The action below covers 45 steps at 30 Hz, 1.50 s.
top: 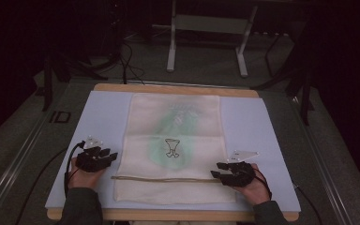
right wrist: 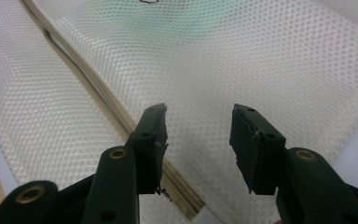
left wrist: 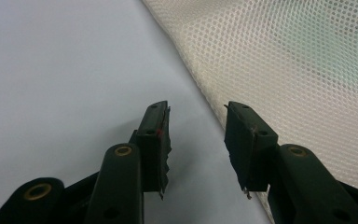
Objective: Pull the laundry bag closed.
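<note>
A cream mesh bag (top: 173, 140) lies flat on a pale blue mat (top: 103, 112), with something green and a small black emblem (top: 171, 147) showing through it. A beige zipper band (top: 164, 178) crosses its near end. My left gripper (top: 110, 155) rests open on the mat just left of the bag's edge (left wrist: 223, 88); nothing is between its jaws. My right gripper (top: 218, 169) is open over the bag's near right corner, beside the zipper's right end (right wrist: 121, 116). The mesh (right wrist: 242, 60) lies under its jaws, untouched.
The mat sits on a wooden board (top: 173, 88) atop a grey table. Metal stand legs (top: 171, 47) rise beyond the far edge. Cables (top: 70, 161) trail from both grippers. Bare mat (left wrist: 51, 70) lies on either side of the bag.
</note>
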Available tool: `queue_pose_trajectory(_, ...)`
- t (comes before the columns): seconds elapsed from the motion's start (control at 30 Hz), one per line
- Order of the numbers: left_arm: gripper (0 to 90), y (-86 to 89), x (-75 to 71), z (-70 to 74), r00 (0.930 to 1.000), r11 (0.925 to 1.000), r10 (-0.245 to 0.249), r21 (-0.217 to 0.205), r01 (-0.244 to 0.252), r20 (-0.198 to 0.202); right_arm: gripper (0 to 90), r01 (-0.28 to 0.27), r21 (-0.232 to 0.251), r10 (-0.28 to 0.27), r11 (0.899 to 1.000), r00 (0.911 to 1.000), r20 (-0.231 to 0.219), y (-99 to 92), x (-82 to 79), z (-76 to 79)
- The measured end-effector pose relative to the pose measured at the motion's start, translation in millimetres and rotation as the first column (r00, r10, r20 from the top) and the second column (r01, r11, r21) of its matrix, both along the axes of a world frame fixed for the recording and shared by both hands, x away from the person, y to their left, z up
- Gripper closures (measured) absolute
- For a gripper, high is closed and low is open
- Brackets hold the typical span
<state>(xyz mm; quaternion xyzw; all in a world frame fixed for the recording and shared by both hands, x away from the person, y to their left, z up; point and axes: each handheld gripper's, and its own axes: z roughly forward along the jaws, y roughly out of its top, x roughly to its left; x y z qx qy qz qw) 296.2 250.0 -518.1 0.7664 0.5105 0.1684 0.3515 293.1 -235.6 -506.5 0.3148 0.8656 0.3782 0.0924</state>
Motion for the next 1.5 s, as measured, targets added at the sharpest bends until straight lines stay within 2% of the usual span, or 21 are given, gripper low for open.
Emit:
queue_pose_trajectory(0.33, 59.4, -2.6, 1.0, -0.9, 0.9999, 0.9999, -0.011, 0.003, 0.011, -0.008, 56.0, -0.037, -0.007, 0.037, 0.999, 0.9992, 0.013, 11.8, -0.3, 6.5)
queue_pose_trajectory(0.5, 60.1, -4.1, 1.6, -1.3, 0.9993, 0.9994, -0.033, -0.013, 0.033, -0.018, 56.8, -0.057, -0.022, 0.057, 0.998, 0.9983, 0.014, 18.6, -0.5, 6.4)
queue_pose_trajectory(0.7, 60.1, -3.9, 1.4, -0.7, 0.9993, 0.9992, -0.035, -0.022, 0.034, -0.017, 58.0, -0.09, -0.03, 0.091, 0.995, 0.9957, 0.019, 29.0, -0.7, 9.9)
queue_pose_trajectory(0.93, 60.1, -3.9, 1.9, -0.7, 0.9988, 0.9988, -0.044, -0.024, 0.043, -0.02, 56.3, -0.125, -0.048, 0.127, 0.991, 0.9913, 0.036, 44.0, 1.3, 13.7)
queue_pose_trajectory(1.23, 61.3, -3.6, 1.4, -0.4, 0.9987, 0.9986, -0.048, -0.026, 0.047, -0.021, 55.6, -0.188, -0.08, 0.191, 0.979, 0.9808, 0.038, 66.7, 0.8, 14.6)
queue_pose_trajectory(1.5, 61.4, -3.1, 1.7, -0.5, 0.9987, 0.9986, -0.046, -0.026, 0.046, -0.023, 55.5, -0.215, -0.088, 0.219, 0.973, 0.9749, 0.04, 76.8, 1.2, 15.1)
